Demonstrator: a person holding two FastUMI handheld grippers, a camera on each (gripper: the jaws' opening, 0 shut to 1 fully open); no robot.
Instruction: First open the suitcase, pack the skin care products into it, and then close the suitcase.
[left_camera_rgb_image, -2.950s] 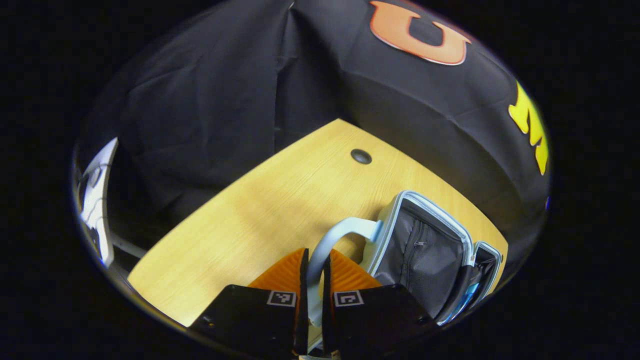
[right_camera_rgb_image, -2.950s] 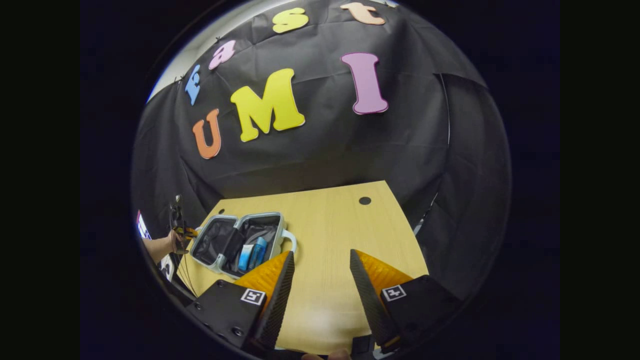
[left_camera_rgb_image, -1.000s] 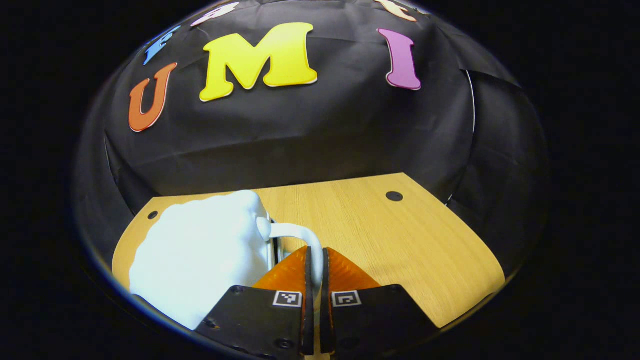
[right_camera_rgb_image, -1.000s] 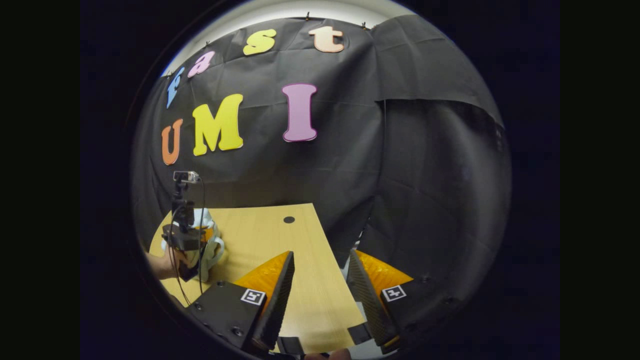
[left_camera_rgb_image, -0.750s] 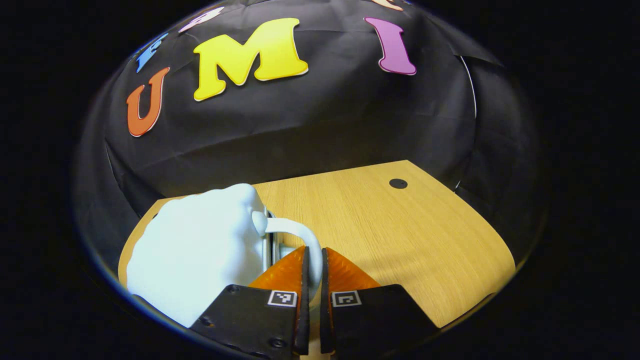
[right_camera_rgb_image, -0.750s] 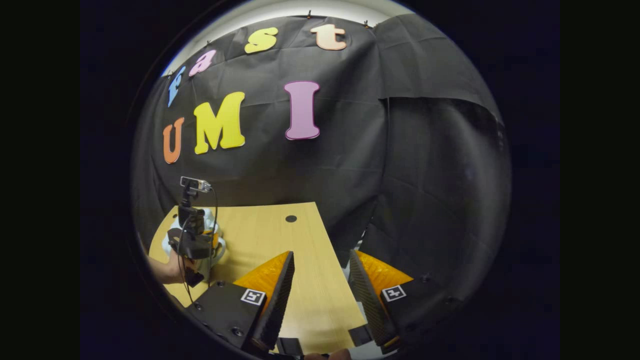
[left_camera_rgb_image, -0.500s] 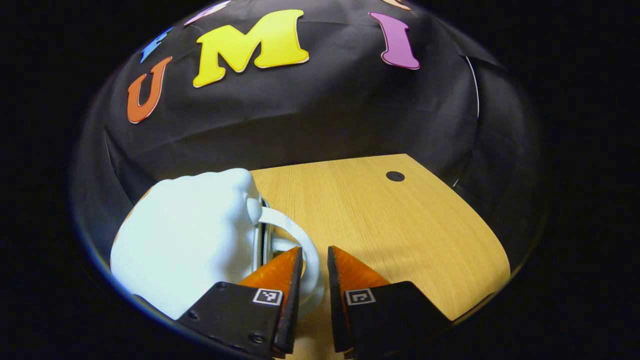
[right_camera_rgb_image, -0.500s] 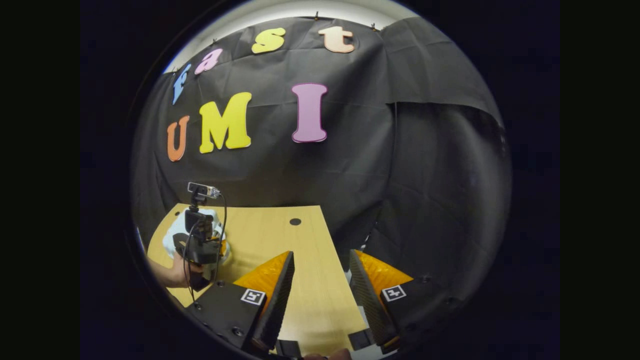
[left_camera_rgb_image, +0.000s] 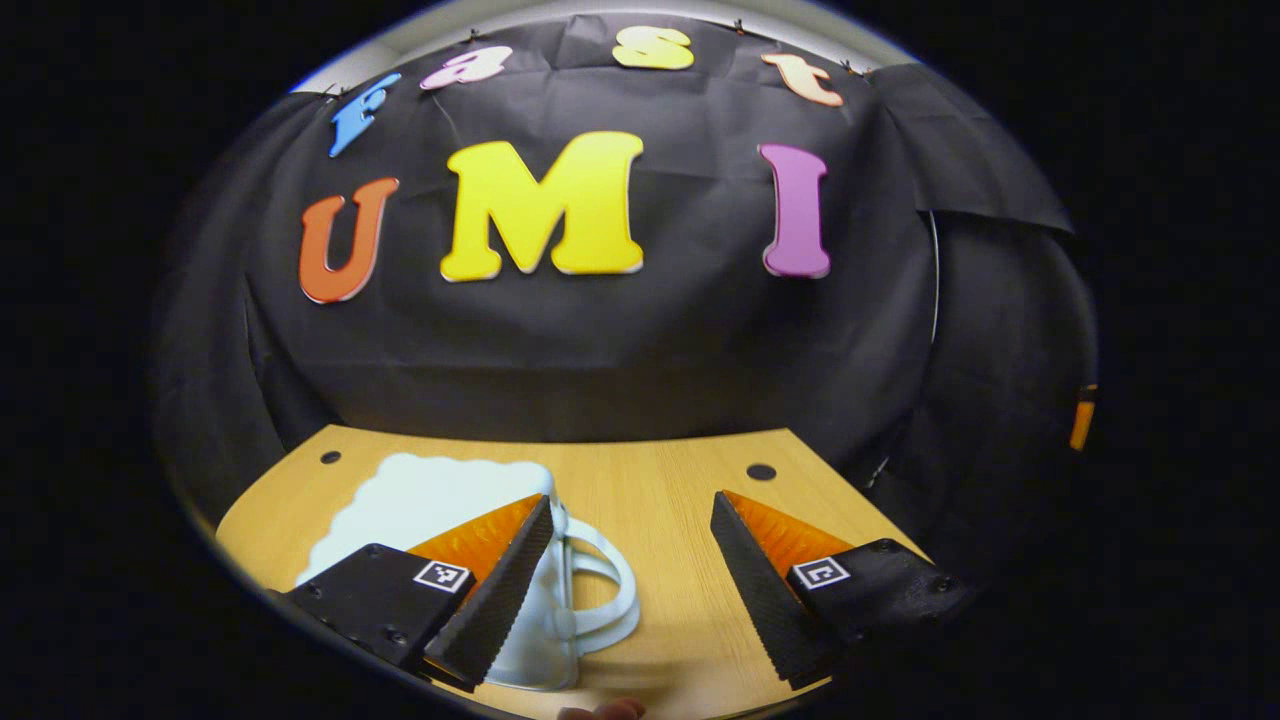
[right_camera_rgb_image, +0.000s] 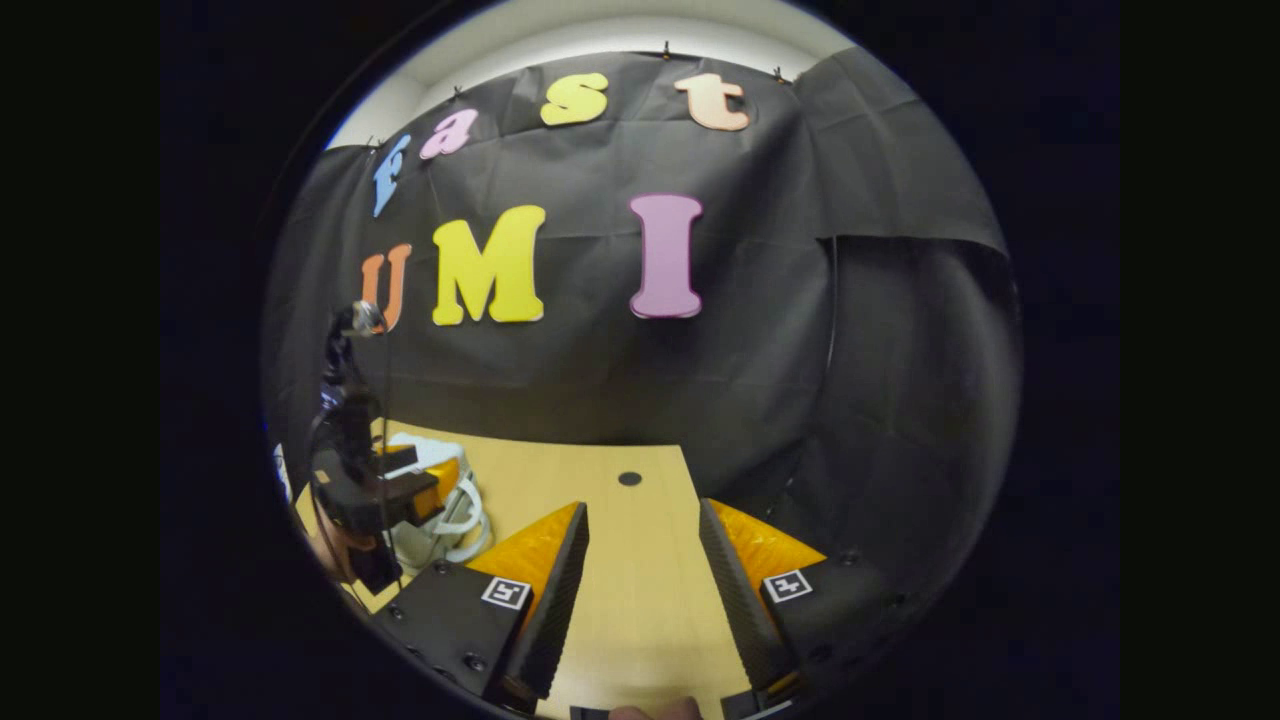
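Observation:
The pale blue suitcase lies shut on the wooden table, its two looped handles pointing right. What is inside it is hidden. My left gripper is open just above and behind the handles, touching nothing; its left finger overlaps the case's edge. In the right gripper view the suitcase is at the far left, partly behind the left gripper and the hand holding it. My right gripper hangs open over bare table, holding nothing.
Black cloth walls close the booth behind and to the right of the table. Round cable holes sit near the back edge. The table's right edge runs close under my right gripper.
The open suitcase was swung shut by its handle. In the last half second my left gripper let go of the handle, opened wide and drew back. The right gripper stayed open.

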